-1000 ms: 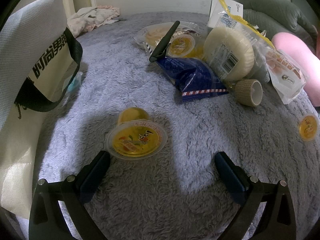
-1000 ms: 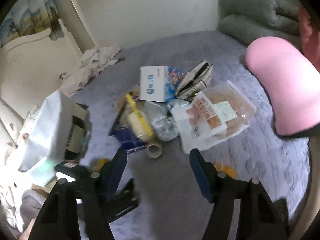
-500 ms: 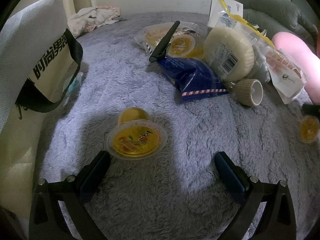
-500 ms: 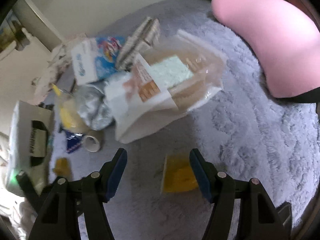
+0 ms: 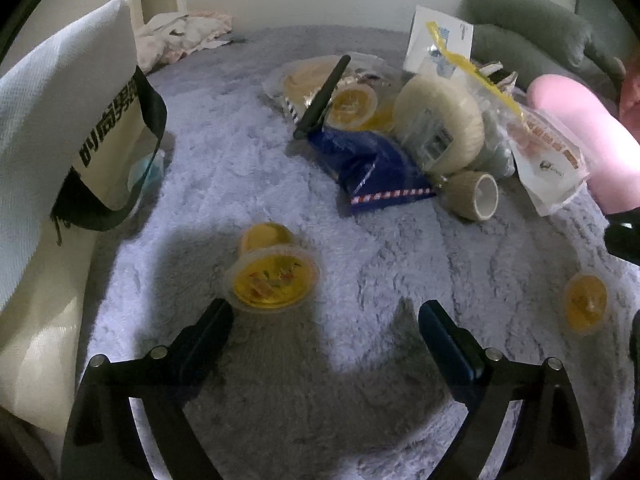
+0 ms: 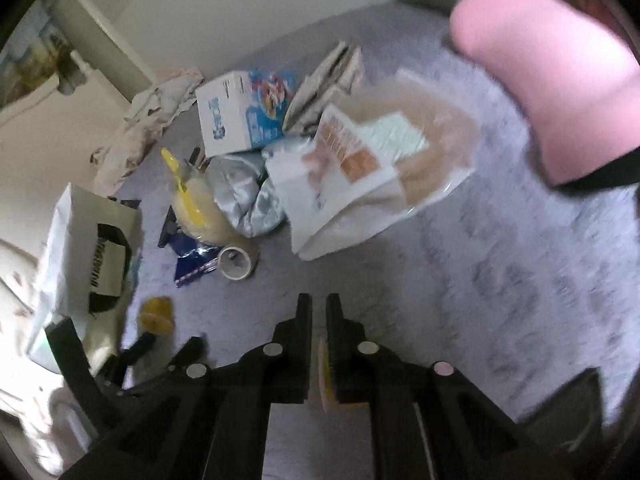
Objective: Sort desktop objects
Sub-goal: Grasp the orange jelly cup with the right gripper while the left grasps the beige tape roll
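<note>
The right gripper [image 6: 319,312], open a second ago, now pinches a yellow jelly cup [image 6: 325,376] between its fingers; the left gripper [image 5: 322,322] narrows slightly, empty.

Left tongs [image 5: 324,320], right tongs [image 6: 319,308]: blk frames, silver screws, blue pads.

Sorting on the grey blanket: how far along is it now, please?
Done: nothing is visibly sorted; what the white bag holds is hidden. In hand: the right gripper is shut on a yellow sliver, apparently the small jelly cup; the left gripper, jaws closing with nothing between them, hovers by the large jelly cup. Left: the heap with the blue packet, tape roll and printed box.
</note>
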`<state>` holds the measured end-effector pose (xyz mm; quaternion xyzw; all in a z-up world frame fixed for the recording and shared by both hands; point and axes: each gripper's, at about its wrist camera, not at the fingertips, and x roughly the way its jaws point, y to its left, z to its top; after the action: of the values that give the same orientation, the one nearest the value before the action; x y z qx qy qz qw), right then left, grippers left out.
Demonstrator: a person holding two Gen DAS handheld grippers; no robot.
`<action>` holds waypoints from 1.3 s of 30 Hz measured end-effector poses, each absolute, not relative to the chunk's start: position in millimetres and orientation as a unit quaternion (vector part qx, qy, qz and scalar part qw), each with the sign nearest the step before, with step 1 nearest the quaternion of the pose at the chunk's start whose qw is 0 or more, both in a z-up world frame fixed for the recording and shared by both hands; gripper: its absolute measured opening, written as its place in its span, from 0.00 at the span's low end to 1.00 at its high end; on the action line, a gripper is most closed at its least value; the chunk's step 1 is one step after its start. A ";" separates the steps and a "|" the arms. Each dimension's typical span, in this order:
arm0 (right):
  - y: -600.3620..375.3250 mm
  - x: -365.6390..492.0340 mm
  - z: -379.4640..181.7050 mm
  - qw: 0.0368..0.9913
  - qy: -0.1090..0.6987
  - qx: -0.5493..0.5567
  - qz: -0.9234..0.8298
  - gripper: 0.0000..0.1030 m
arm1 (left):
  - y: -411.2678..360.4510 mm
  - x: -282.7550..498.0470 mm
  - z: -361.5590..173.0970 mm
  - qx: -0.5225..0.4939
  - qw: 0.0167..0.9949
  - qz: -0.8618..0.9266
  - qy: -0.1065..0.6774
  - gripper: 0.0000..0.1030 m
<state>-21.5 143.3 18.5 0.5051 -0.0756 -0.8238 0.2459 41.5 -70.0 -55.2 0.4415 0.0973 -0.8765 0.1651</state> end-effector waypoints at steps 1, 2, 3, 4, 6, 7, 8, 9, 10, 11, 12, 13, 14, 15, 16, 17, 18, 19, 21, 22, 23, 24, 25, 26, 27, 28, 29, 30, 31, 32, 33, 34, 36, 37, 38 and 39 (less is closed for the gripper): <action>146.9 -19.0 21.5 0.237 -0.063 0.503 -0.828 0.19 | -70.3 42.7 -54.2 0.434 0.167 -0.880 0.097 0.91; 149.5 -18.6 21.6 0.236 -0.056 0.508 -0.826 0.28 | -74.5 38.6 -54.3 0.429 0.166 -0.882 0.097 0.91; 153.4 -18.3 21.0 0.235 -0.054 0.516 -0.822 0.48 | -74.4 38.3 -52.6 0.425 0.160 -0.885 0.100 0.91; 159.2 -15.8 17.4 0.229 -0.059 0.522 -0.819 0.64 | -71.0 38.8 -50.4 0.422 0.153 -0.888 0.102 0.91; 166.0 -14.3 8.6 0.221 -0.072 0.533 -0.814 0.66 | -67.3 34.3 -46.4 0.414 0.142 -0.893 0.102 0.91; 164.7 -14.9 0.2 0.220 -0.073 0.546 -0.805 0.66 | -64.9 31.6 -45.0 0.410 0.137 -0.896 0.100 0.91; 160.7 -17.2 -6.4 0.219 -0.074 0.557 -0.797 0.66 | -60.8 28.2 -42.7 0.405 0.132 -0.900 0.095 0.92; 155.9 -17.5 -14.5 0.220 -0.075 0.568 -0.789 0.66 | -58.6 24.8 -41.5 0.402 0.130 -0.902 0.091 0.92; 151.4 -18.1 -20.6 0.222 -0.076 0.574 -0.785 0.65 | -61.0 13.8 -42.5 0.399 0.125 -0.905 0.085 0.92; 146.3 -18.3 -25.1 0.220 -0.073 0.571 -0.788 0.63 | -56.5 11.5 -39.9 0.396 0.119 -0.907 0.079 0.92; 143.0 -17.6 -26.2 0.217 -0.071 0.565 -0.793 0.56 | -58.7 0.0 -40.2 0.392 0.111 -0.911 0.074 0.92; 138.3 -18.0 -27.7 0.212 -0.063 0.560 -0.798 0.41 | -55.1 -3.8 -38.8 0.388 0.103 -0.913 0.069 0.92; 135.3 -19.3 -29.0 0.207 -0.055 0.563 -0.798 0.41 | -49.9 -6.1 -36.7 0.384 0.095 -0.916 0.064 0.92; 134.0 -19.5 -29.5 0.206 -0.053 0.565 -0.797 0.41 | -42.9 -9.0 -33.1 0.382 0.083 -0.919 0.058 0.92; 133.6 -19.7 -28.1 0.206 -0.050 0.568 -0.795 0.40 | -37.9 -16.9 -33.3 0.383 0.074 -0.919 0.052 0.92; 133.4 -19.6 -27.6 0.209 -0.050 0.571 -0.792 0.40 | -31.3 -22.2 -32.8 0.385 0.064 -0.920 0.043 0.92; 134.6 -19.1 -26.0 0.215 -0.054 0.575 -0.787 0.40 | -21.4 -22.9 -31.8 0.388 0.057 -0.919 0.039 0.90; 137.7 -17.6 -24.0 0.223 -0.064 0.580 -0.781 0.40 | -15.0 -28.6 -32.5 0.390 0.051 -0.919 0.040 0.87; 144.8 -16.0 -20.9 0.233 -0.086 0.587 -0.770 0.40 | -16.8 -38.7 -39.2 0.398 0.040 -0.915 0.050 0.45; 149.6 -14.8 -19.0 0.237 -0.095 0.589 -0.767 0.40 | -16.3 -43.0 -43.0 0.409 0.035 -0.910 0.050 0.32; 152.4 -14.7 -17.4 0.239 -0.098 0.589 -0.766 0.40 | -16.9 -49.4 -48.4 0.416 0.044 -0.907 0.036 0.23; 155.6 -13.6 -14.8 0.239 -0.099 0.588 -0.766 0.40 | -16.8 -53.0 -50.4 0.410 0.053 -0.910 0.017 0.24; 159.2 -12.7 -11.9 0.237 -0.098 0.587 -0.768 0.40 | -16.2 -56.1 -51.0 0.409 0.056 -0.911 0.005 0.24; 161.0 -12.3 -9.8 0.236 -0.100 0.586 -0.769 0.40 | -16.8 -59.0 -51.1 0.413 0.054 -0.909 0.007 0.23; 163.7 -11.2 -7.8 0.237 -0.104 0.584 -0.770 0.40 | -18.0 -59.8 -50.9 0.412 0.055 -0.910 0.012 0.20; 166.1 -11.1 -5.2 0.240 -0.110 0.581 -0.769 0.40 | -17.9 -58.6 -50.2 0.408 0.056 -0.911 0.012 0.17; 168.1 -11.2 -3.5 0.243 -0.112 0.579 -0.770 0.40 | -17.6 -55.8 -49.6 0.406 0.056 -0.912 0.012 0.09; 168.7 -10.2 -0.6 0.246 -0.111 0.575 -0.772 0.40 | -17.0 -52.6 -49.2 0.403 0.051 -0.914 0.012 0.06; 168.9 -9.4 1.1 0.247 -0.108 0.573 -0.774 0.40 | -15.7 -49.4 -48.5 0.401 0.044 -0.915 0.011 0.05; 168.4 -7.9 2.7 0.248 -0.105 0.572 -0.775 0.40 | -14.4 -46.7 -48.4 0.400 0.039 -0.916 0.009 0.05; 168.2 -6.5 3.2 0.249 -0.104 0.571 -0.775 0.40 | -13.1 -42.2 -47.5 0.399 0.040 -0.916 0.005 0.05; 165.9 -7.6 4.0 0.250 -0.104 0.571 -0.775 0.40 | -12.2 -40.5 -46.7 0.398 0.044 -0.916 0.002 0.05; 162.2 -7.0 5.0 0.257 -0.104 0.572 -0.772 0.40 | -12.3 -31.6 -41.9 0.393 0.048 -0.918 0.002 0.05; 161.0 -5.9 6.3 0.260 -0.102 0.570 -0.772 0.40 | -12.5 -26.3 -37.8 0.390 0.050 -0.920 0.003 0.05; 160.0 -3.3 9.0 0.266 -0.099 0.566 -0.774 0.40 | -12.5 -23.2 -34.0 0.387 0.052 -0.921 0.002 0.05; 150.6 -5.7 11.5 0.270 -0.096 0.562 -0.775 0.40 | -12.6 -15.2 -26.5 0.381 0.053 -0.923 0.002 0.05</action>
<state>-5.7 150.6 11.5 0.5625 -0.0959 -0.7754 0.2704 -15.2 -12.6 -26.5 0.3811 0.0025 -0.9230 0.0533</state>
